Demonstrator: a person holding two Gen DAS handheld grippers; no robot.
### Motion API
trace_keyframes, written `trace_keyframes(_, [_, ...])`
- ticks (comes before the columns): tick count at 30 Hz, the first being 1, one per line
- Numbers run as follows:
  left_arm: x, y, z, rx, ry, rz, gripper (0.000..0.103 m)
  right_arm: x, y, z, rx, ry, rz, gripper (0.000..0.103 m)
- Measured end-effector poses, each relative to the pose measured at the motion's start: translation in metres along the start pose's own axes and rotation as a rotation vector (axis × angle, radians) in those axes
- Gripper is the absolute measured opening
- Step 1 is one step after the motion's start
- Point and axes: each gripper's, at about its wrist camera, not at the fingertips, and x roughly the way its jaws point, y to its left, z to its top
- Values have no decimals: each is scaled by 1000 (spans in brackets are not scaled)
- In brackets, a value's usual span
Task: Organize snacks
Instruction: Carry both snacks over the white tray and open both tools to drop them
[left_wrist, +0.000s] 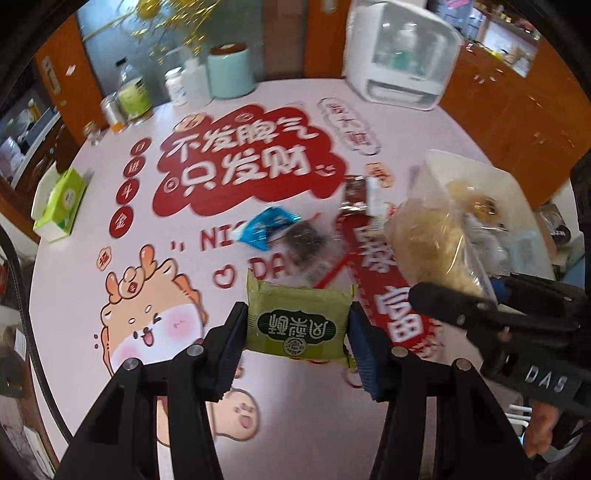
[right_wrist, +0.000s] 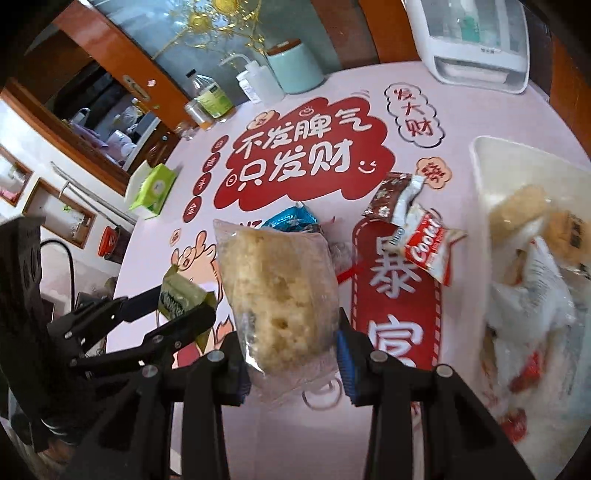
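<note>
Green snack packet (left_wrist: 298, 325) between left gripper (left_wrist: 298, 345) jaws, above table (left_wrist: 110, 206).

Soft, even daylight fills both views, bright enough for clear colour. Fisheye bending curves the table (left_wrist: 92, 206) edge and blackens the corners. Motion blur smears the clear tub (right_wrist: 535, 258) right of the right gripper (right_wrist: 291, 354) and the white appliance (left_wrist: 402, 55) far ahead. Shadows are faint.

You're holding both grippers angled down: left gripper (left_wrist: 297, 328) clamping a green packet (left_wrist: 299, 325), right gripper (right_wrist: 290, 349) clamping a clear-wrapped cake (right_wrist: 280, 295)
</note>
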Motion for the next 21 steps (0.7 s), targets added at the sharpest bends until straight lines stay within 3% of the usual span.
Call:
trace_keyframes(6, [-29,-58,10,61,-58,-37,52,-61,-24,-16,-7,-82,-25,38])
trace_keyframes(14, [-60,-141,28,133,-141,-96,52,-145,-87,-26,63,-224,-88,38])
trace_keyframes(21, [-74,-192,42,144,-192,-127,52,-195,-138,-33,112,-296,-141,38])
